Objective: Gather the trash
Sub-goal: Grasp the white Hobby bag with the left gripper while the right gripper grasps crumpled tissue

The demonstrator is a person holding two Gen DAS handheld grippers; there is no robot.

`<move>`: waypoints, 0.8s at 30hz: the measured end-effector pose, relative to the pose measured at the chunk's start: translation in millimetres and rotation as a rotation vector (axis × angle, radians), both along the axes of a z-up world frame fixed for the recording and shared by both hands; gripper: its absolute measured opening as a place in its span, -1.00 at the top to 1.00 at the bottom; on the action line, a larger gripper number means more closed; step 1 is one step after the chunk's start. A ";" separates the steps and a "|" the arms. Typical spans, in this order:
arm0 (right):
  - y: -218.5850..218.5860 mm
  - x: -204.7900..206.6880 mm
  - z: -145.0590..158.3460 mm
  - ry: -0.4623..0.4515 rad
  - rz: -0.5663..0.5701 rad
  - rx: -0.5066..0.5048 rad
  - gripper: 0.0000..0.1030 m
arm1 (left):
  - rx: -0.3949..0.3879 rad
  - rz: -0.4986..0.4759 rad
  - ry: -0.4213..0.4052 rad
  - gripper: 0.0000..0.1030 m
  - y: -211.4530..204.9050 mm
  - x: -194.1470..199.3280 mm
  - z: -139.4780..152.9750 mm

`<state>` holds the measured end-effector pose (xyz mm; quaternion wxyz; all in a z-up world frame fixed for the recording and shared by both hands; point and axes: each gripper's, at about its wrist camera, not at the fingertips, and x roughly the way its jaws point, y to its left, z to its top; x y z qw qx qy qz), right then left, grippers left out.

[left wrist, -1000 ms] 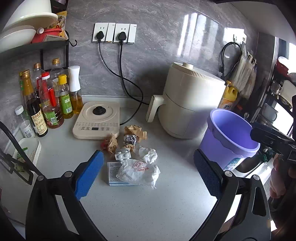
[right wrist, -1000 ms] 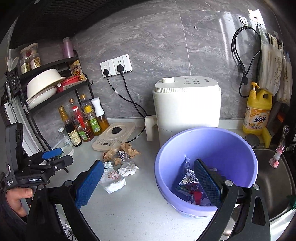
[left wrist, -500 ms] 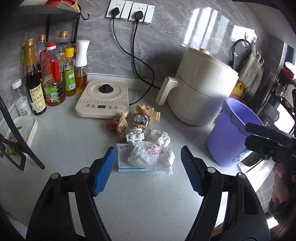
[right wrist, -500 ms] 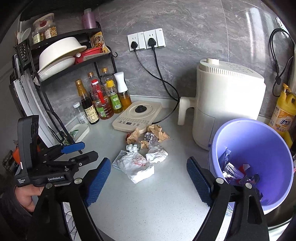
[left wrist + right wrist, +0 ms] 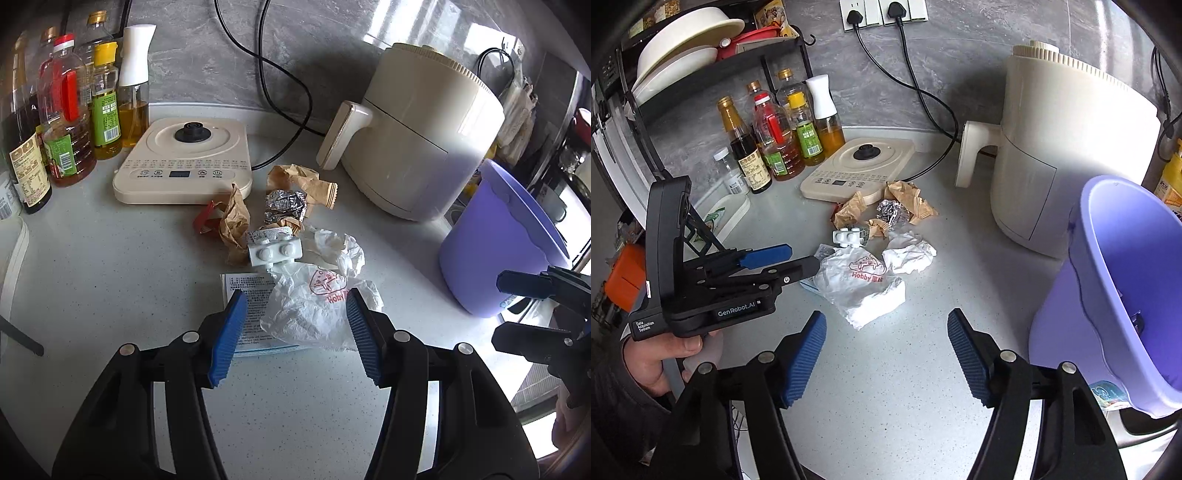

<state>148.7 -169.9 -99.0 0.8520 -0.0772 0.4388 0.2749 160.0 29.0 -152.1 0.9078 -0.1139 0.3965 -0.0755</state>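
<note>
Trash (image 5: 280, 236) lies heaped on the counter (image 5: 110, 280) before the induction plate (image 5: 184, 166), looming nearer than a second ago. Left gripper (image 5: 293, 325) has dropped onto the white Hobby bag (image 5: 314, 314), its jaws closing but not yet pressing it. Right gripper (image 5: 886, 350), jaws narrowing and empty, has swung off the purple bucket (image 5: 1108, 295) toward the heap.

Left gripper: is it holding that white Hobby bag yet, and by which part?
Nothing is held. The left gripper has been closing with the white bag between its fingers, but they don't press on it.
</note>
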 end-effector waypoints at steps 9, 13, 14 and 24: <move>5.3 16.0 -5.6 0.024 -0.015 -0.027 -0.32 | 0.074 -0.063 0.086 0.70 -12.2 26.0 -23.5; 13.4 28.5 -9.2 0.029 0.004 -0.031 -0.32 | 0.056 -0.055 0.075 0.85 -4.8 21.0 -9.4; 15.5 32.0 -10.6 0.035 0.007 -0.025 -0.32 | 0.044 -0.051 0.070 0.85 -2.0 18.2 -4.6; 38.7 76.8 -38.4 0.076 0.026 -0.004 -0.32 | 0.070 0.069 0.017 0.85 28.2 -14.8 33.3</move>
